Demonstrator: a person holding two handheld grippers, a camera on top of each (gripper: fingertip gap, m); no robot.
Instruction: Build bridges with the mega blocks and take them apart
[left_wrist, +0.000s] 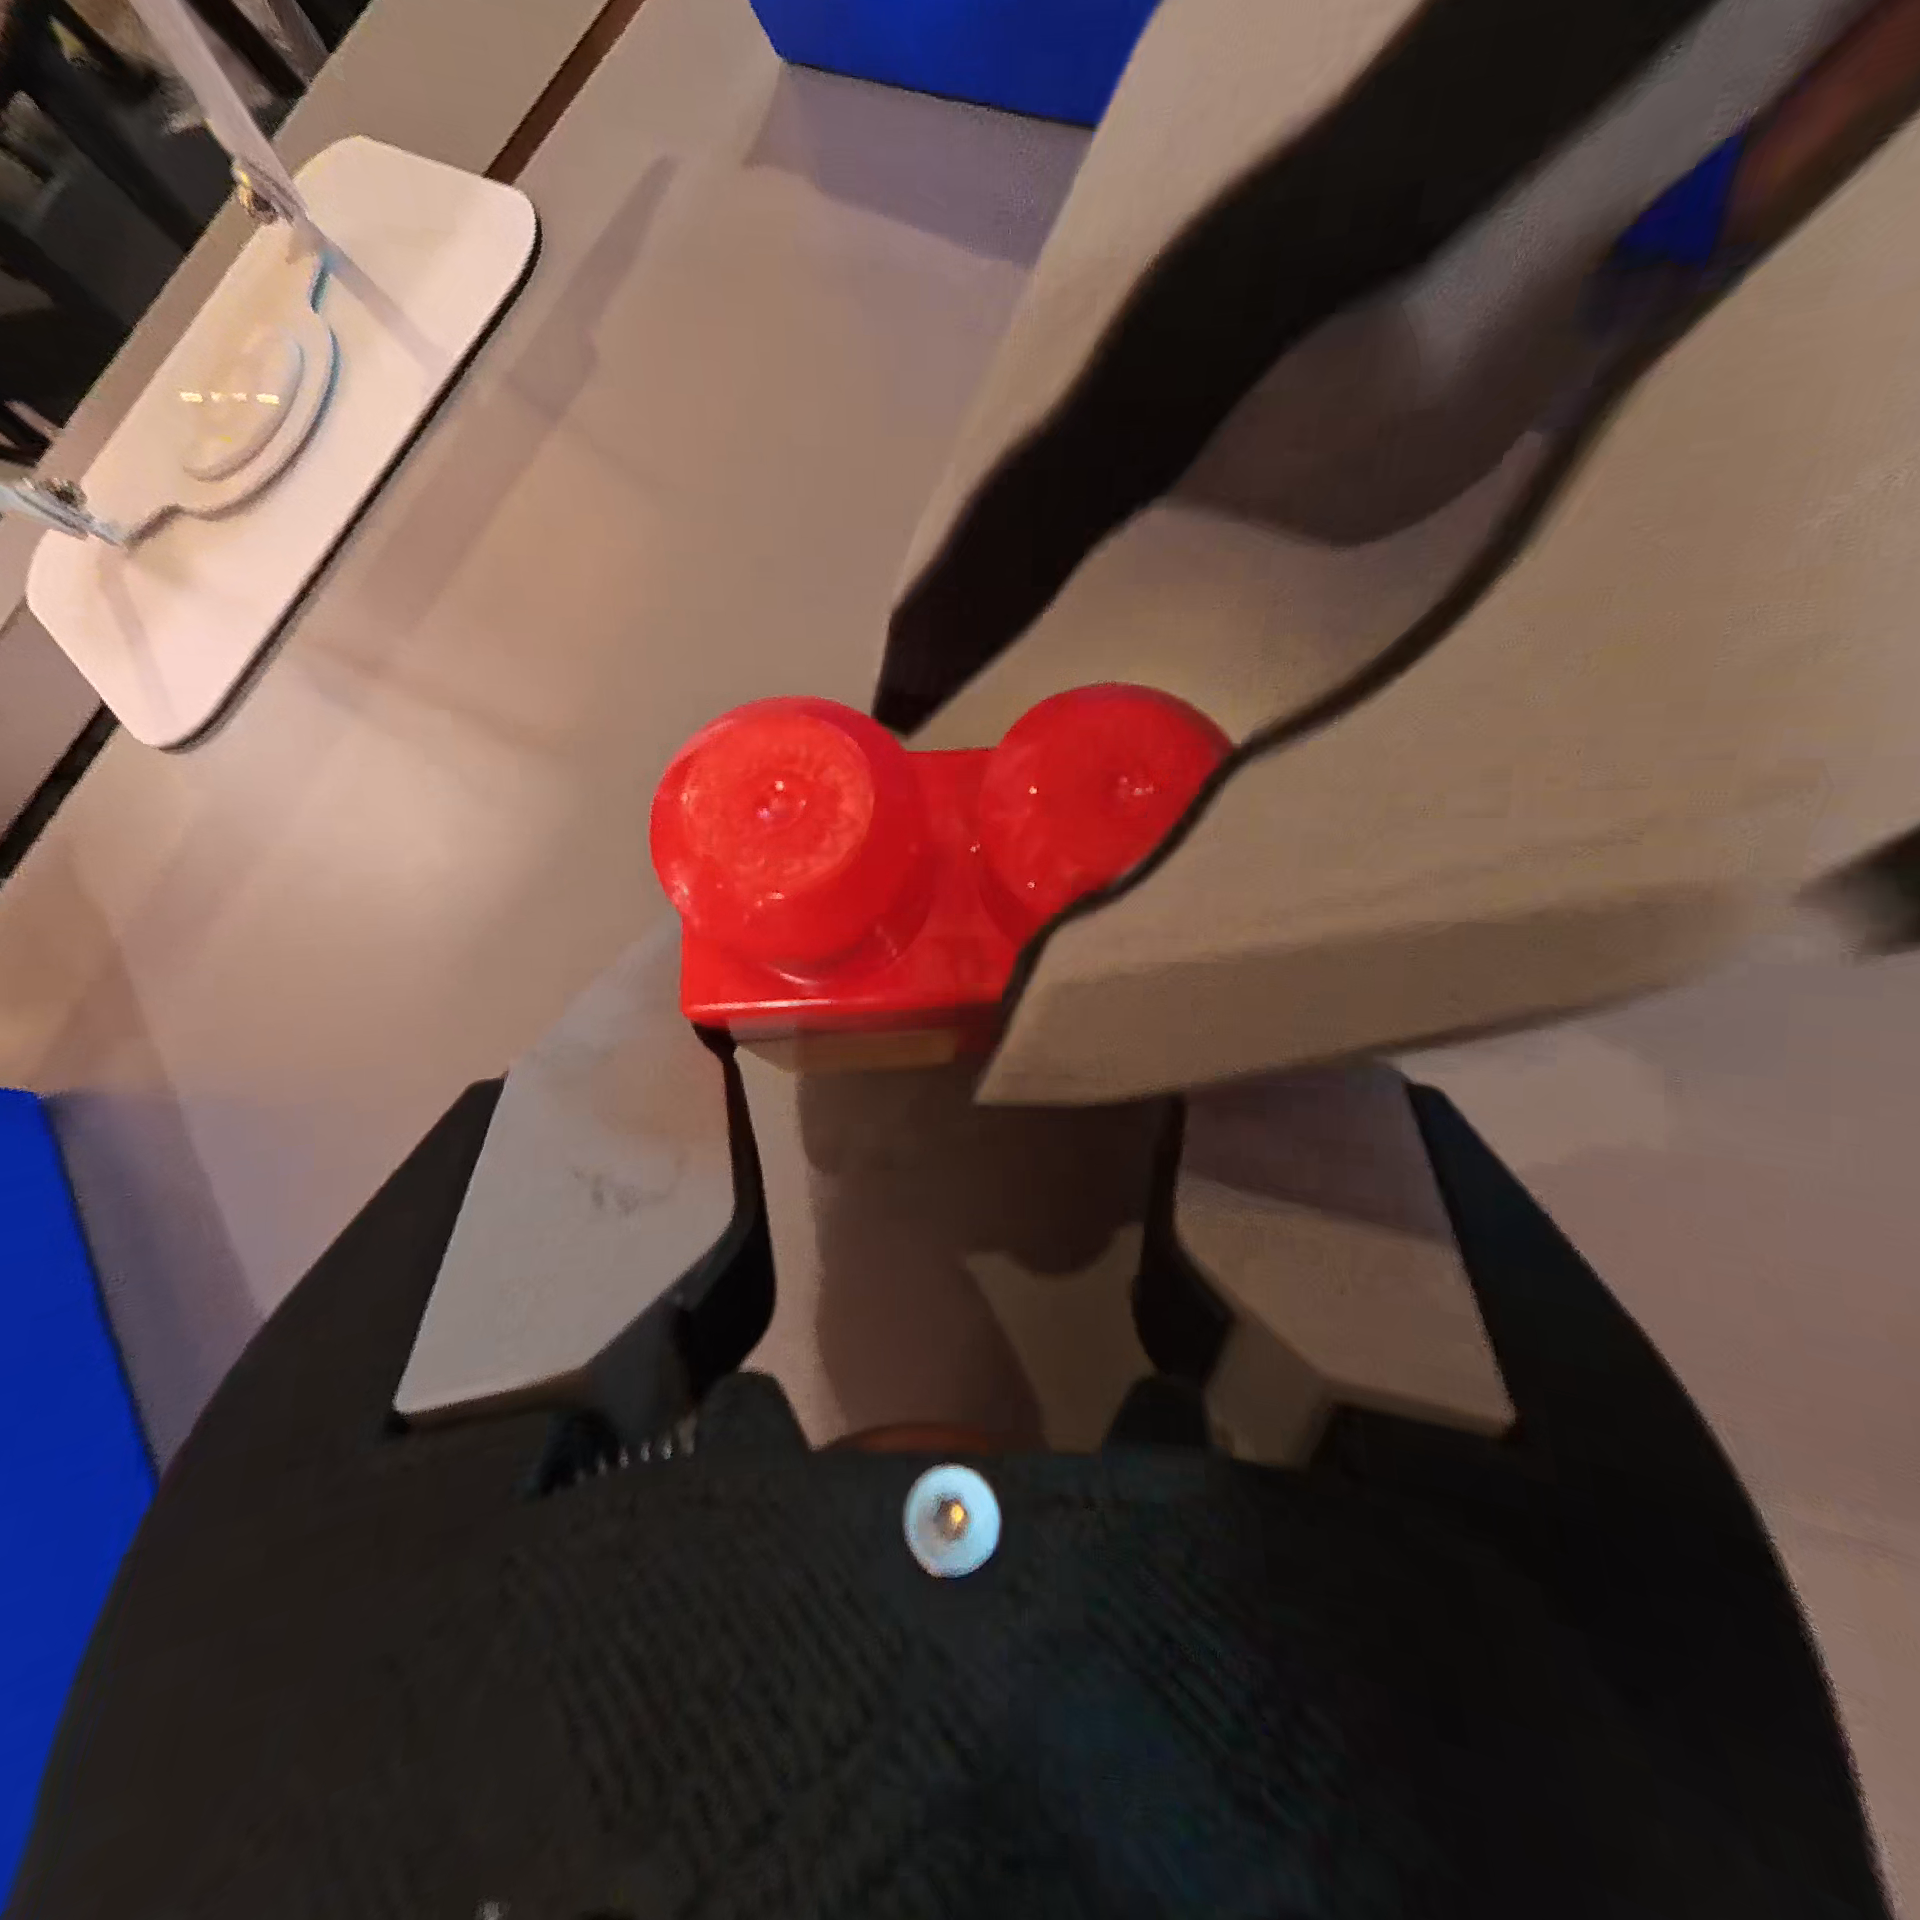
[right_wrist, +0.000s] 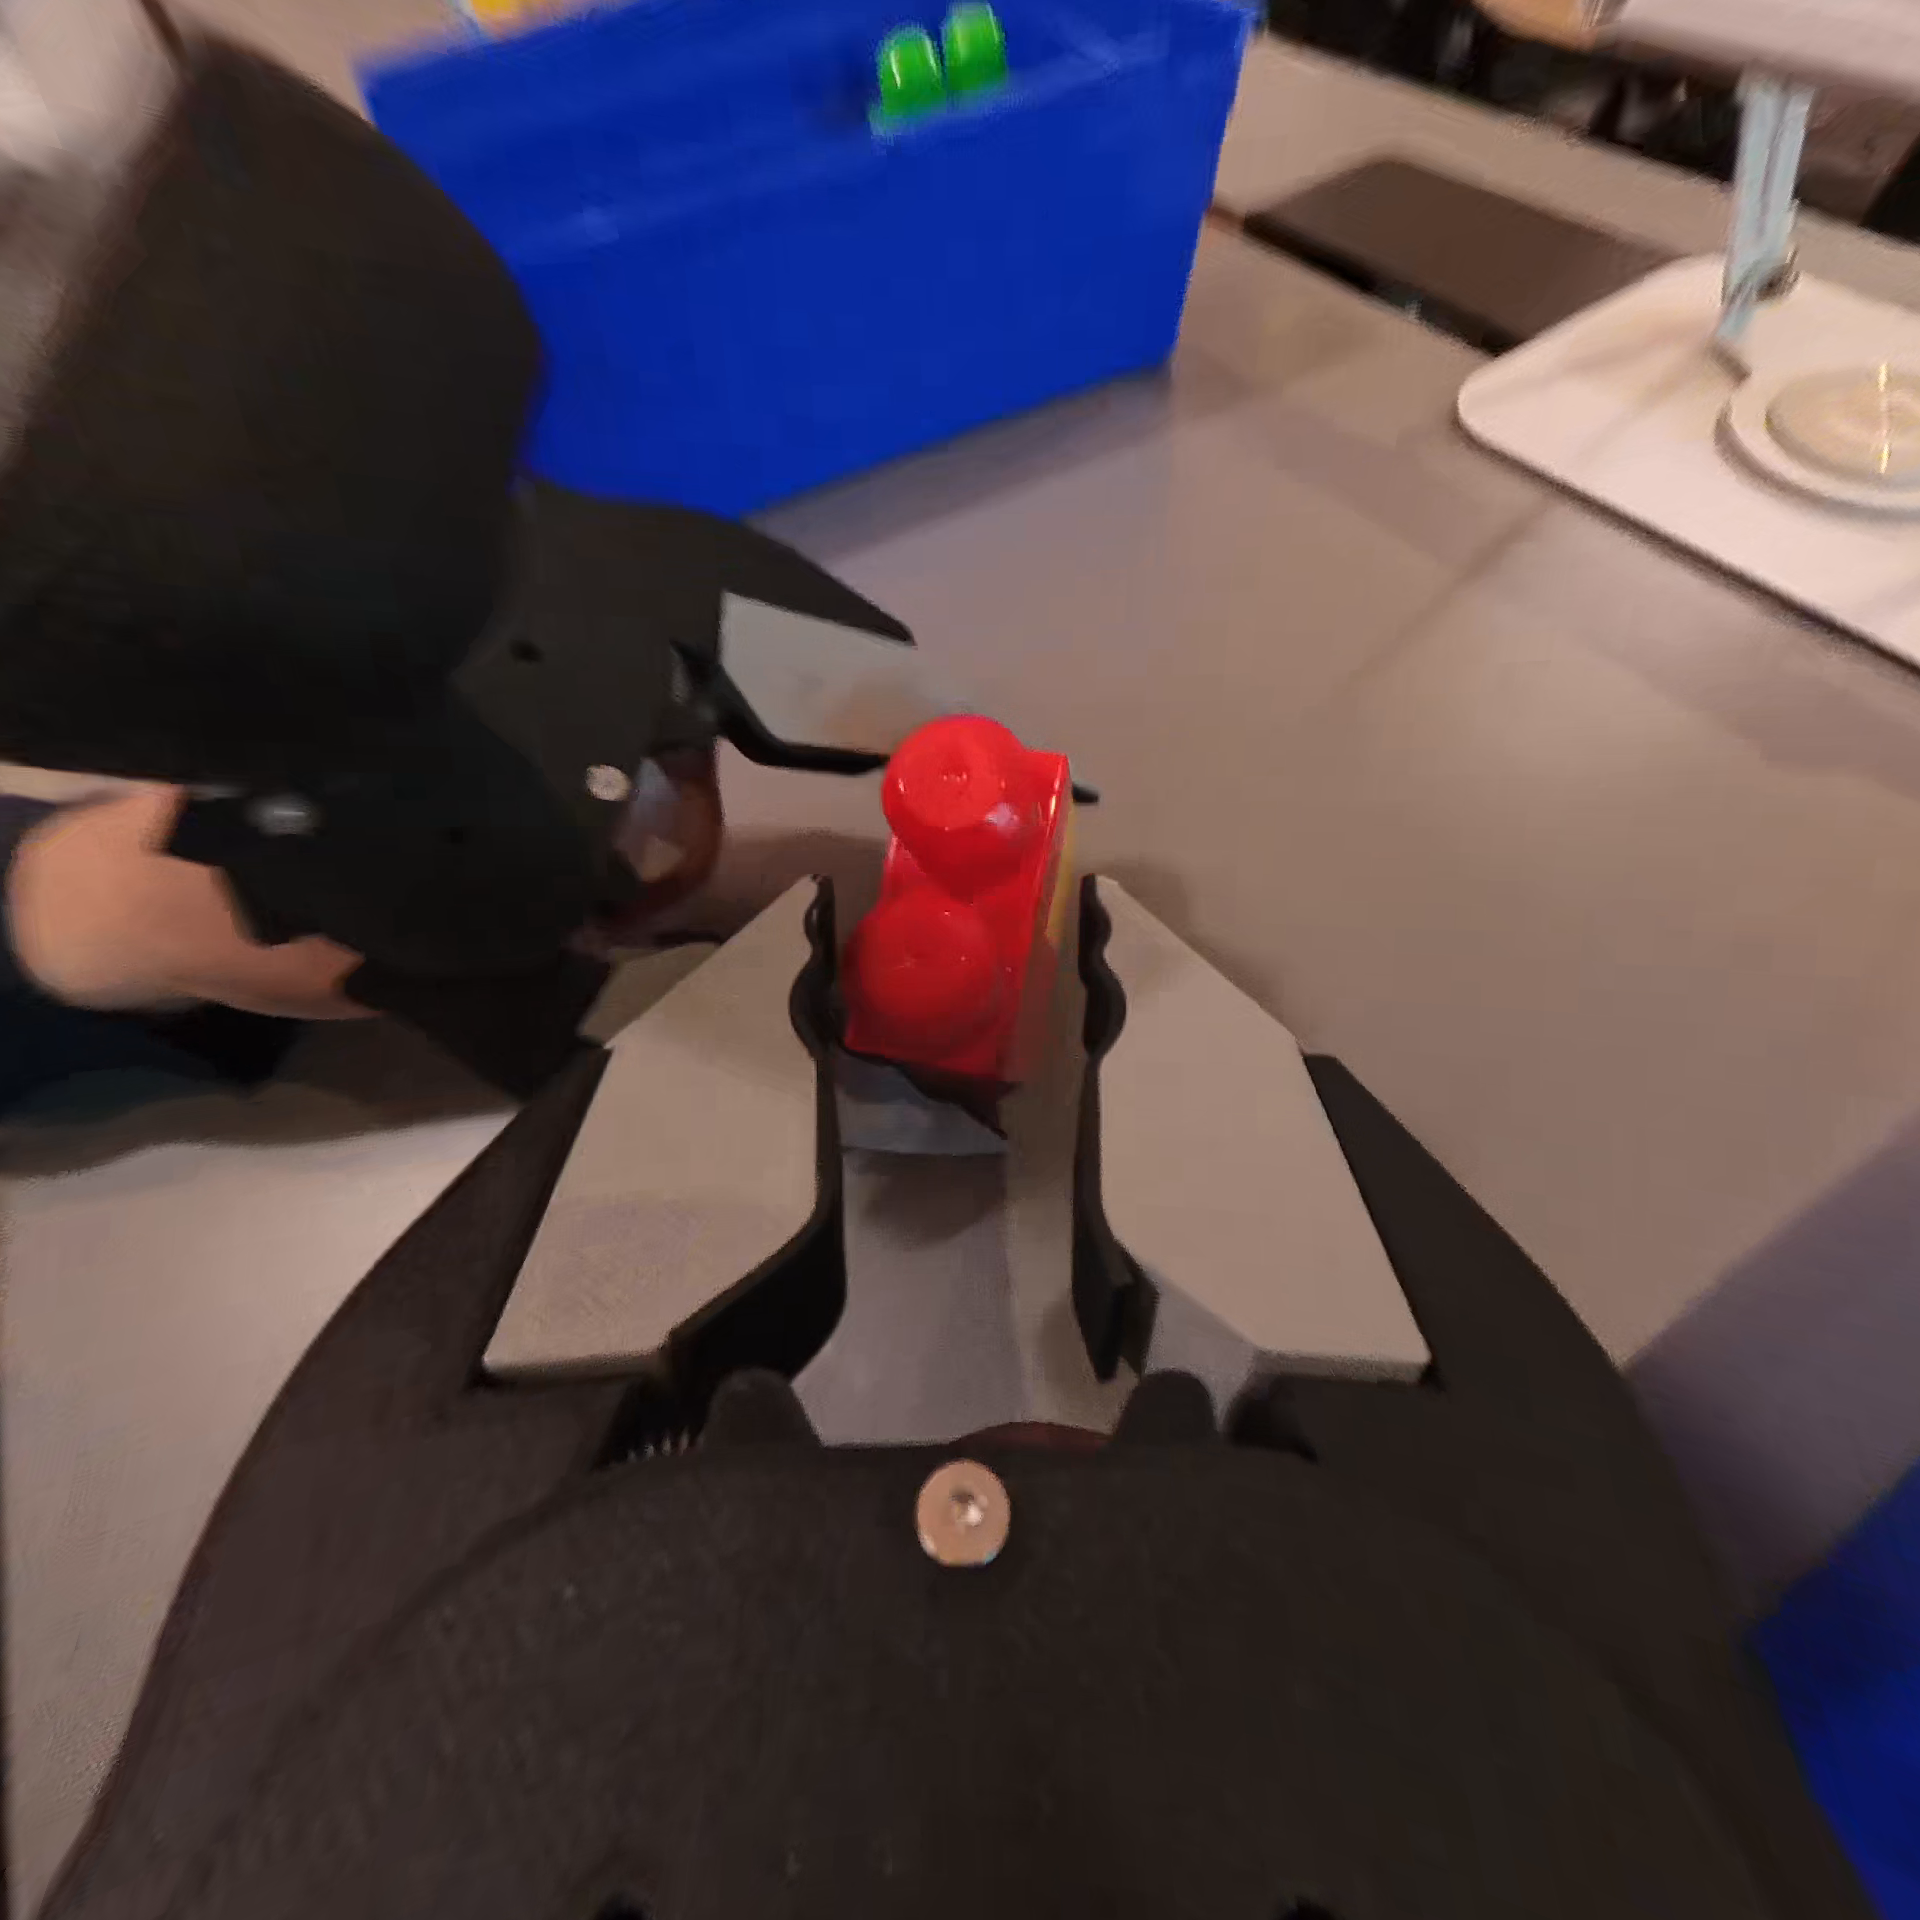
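Both grippers meet over the grey table (right_wrist: 1351, 831) before the blue bin (right_wrist: 831, 260): the left gripper (right_wrist: 935, 774) pinches the red block (right_wrist: 951, 914) lengthwise while the right gripper (right_wrist: 951, 935) straddles it, spread, pads apart from it, a block likely light, rigid and slick, best gripped on flat sides.

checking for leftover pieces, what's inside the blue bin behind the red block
Inside the blue bin, two green studs of a block poke above the rim. The bin's near wall hides the rest of its contents.
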